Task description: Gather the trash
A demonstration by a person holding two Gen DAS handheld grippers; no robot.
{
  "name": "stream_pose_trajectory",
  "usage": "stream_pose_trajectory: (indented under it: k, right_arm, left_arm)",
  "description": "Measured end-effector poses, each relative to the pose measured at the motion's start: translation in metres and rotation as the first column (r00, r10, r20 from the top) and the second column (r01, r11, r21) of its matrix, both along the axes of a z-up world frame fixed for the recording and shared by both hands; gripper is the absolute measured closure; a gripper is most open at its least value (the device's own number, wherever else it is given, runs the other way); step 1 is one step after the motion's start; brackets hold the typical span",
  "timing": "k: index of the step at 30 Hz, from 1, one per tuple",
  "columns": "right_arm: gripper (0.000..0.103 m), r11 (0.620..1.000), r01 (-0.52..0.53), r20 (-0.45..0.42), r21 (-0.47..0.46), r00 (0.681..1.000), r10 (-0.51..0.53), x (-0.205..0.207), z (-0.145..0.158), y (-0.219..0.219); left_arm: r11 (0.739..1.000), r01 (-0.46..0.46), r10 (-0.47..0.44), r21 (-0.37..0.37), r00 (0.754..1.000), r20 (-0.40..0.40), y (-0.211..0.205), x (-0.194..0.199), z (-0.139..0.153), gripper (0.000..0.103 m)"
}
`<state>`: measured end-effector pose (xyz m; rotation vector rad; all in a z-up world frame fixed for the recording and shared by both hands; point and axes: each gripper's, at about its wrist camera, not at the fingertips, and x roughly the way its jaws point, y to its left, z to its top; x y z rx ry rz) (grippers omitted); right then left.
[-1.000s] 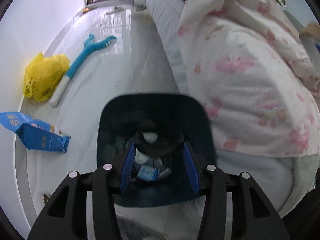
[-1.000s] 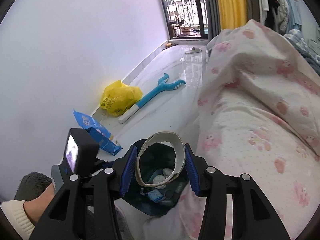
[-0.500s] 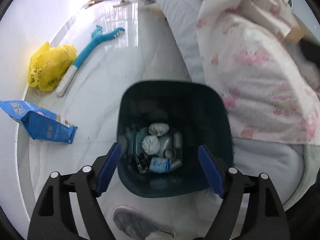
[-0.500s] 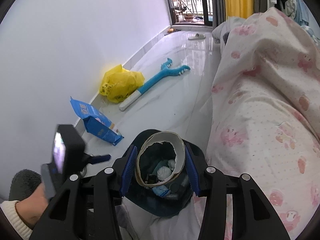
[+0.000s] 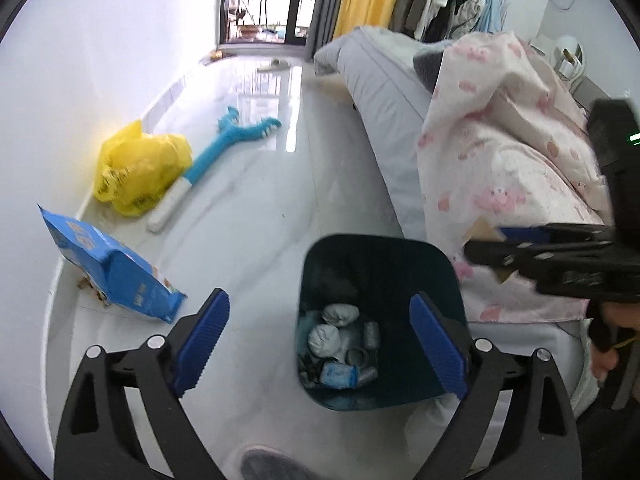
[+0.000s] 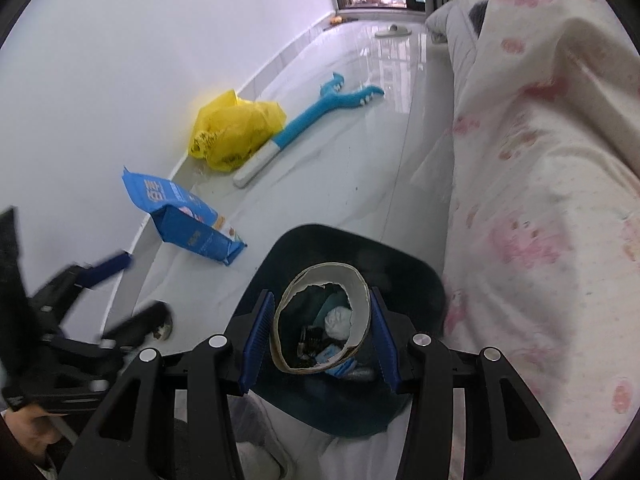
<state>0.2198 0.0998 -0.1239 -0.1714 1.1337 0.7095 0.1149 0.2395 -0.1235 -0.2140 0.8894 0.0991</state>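
Right hand-held gripper (image 6: 320, 340) grasps a cardboard ring (image 6: 320, 322) above the bin (image 6: 400, 264); left hand-held gripper (image 5: 320, 348) just released

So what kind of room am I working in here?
Most likely a bedroom: a bed with a pink-patterned quilt runs along one side, clothes hang beyond it, and a dark bin sits on the glossy tiled floor beside the bed.

Both wrist cameras look steeply down past their tongs, close above the bin (image 5: 380, 320) (image 6: 348, 360), sharing floor (image 5: 260, 200) and wall.
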Motion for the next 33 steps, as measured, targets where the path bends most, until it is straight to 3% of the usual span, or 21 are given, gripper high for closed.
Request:
stream_pose_trajectory:
  k: [8, 13, 20, 24, 33]
  right_arm:
    - [0.054, 0.996, -0.025, -0.059, -0.080, 0.998, 0.020, -0.002, -0.042, 0.023]
    - [0.054, 0.987, -0.063, -0.088, -0.146, 0.995, 0.050, -0.004, -0.070, 0.030]
    - [0.035, 0.989, -0.058, -0.109, -0.138, 0.993, 0.043, -0.008, -0.081, 0.020]
    - [0.035, 0.993, -0.037, -0.076, -0.112, 0.997, 0.029, -0.014, -0.066, 0.011]
    - [0.021, 1.000, 0.003, 0.087, -0.021, 0.996, -0.001, -0.034, 0.000, -0.025]
  left_arm:
    - [1.000, -0.014, 0.015, -0.008, 0.995, 0.097, 0.011, -0.018, 0.029, 0.008]
    - [1.000, -0.009, 0.005, 0.026, 0.989, 0.151, 0.010, -0.033, 0.048, 0.008]
    - [0.999, -0.045, 0.037, 0.031, 0.975, 0.218, 0.013, -0.046, 0.074, 0.006]
    - [0.997, -0.049, 0.035, 0.058, 0.975, 0.221, 0.002, -0.046, 0.083, 0.006]
    - [0.993, -0.046, 0.016, 0.108, 0.964, 0.264, -0.026, -0.062, 0.102, 0.005]
